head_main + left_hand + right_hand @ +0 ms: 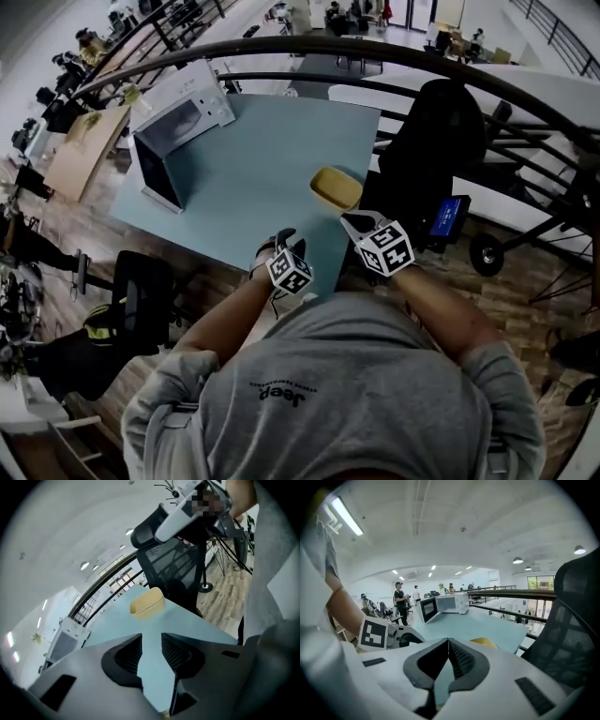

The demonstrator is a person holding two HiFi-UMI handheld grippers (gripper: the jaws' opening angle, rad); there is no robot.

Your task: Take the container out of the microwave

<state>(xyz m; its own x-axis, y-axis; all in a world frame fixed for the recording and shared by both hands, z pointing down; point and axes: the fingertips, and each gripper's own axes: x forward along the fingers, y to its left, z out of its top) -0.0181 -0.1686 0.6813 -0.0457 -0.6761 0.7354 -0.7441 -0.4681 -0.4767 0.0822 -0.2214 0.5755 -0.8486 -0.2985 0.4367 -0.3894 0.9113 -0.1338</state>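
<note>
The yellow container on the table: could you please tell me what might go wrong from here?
1. The container sits close to the table edge beside the black chair; a nudge could send it off.
2. The microwave door stands open at the table's far corner and could be bumped.

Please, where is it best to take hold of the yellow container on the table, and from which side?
Probably the near wall at the rim, coming from above on the person's side. The container stands upright, its top looks open, and nothing stands beside it on the table, so that rim is free.
</note>
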